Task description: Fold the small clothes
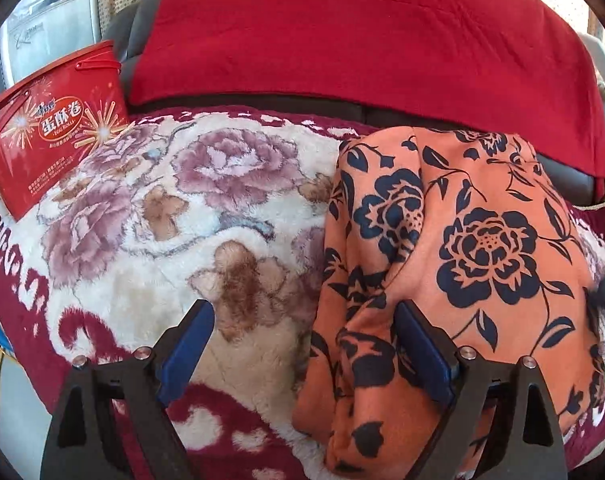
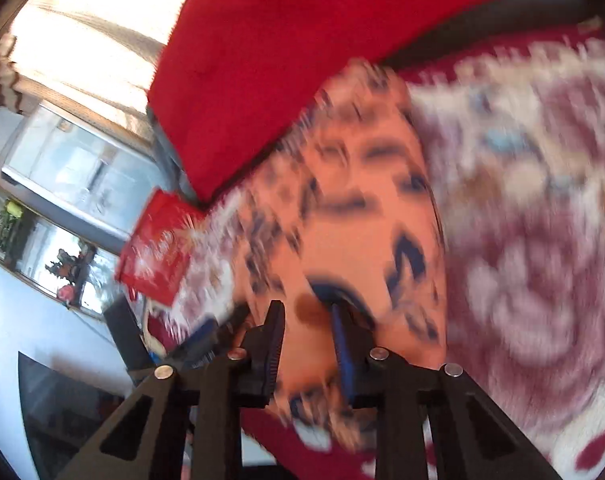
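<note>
**Orange garment on floral blanket: left claw wide, right claw gripping**

The orange floral garment (image 1: 454, 248) lies on the plush floral blanket (image 1: 174, 208), bunched into long folds. Its far end touches the lower edge of the red cloth (image 1: 362, 40) draped behind it. Its near end reaches down to the left claw.

The left claw (image 1: 302, 344) is spread wide. Its right finger (image 1: 418, 344) rests against the garment's near fold; its left finger stands over bare blanket, well apart from the garment. A ridge of the garment sits between the two fingers, not clamped.

The right claw (image 2: 306, 344) is narrow and closed on a fold of the orange floral garment (image 2: 342, 208); orange fabric fills the gap between the two fingers. The right wrist view is heavily motion-blurred, so the fold's exact edge cannot be determined.

Left of the garment, across an open stretch of blanket, a red egg-roll tin (image 1: 50, 132) stands at the blanket's far corner. In the right wrist view the same red egg-roll tin (image 2: 154, 248) appears beyond the garment, with a window (image 2: 82, 184) behind it. A dark cushion edge (image 1: 302, 104) shows between the red cloth and the blanket.
</note>
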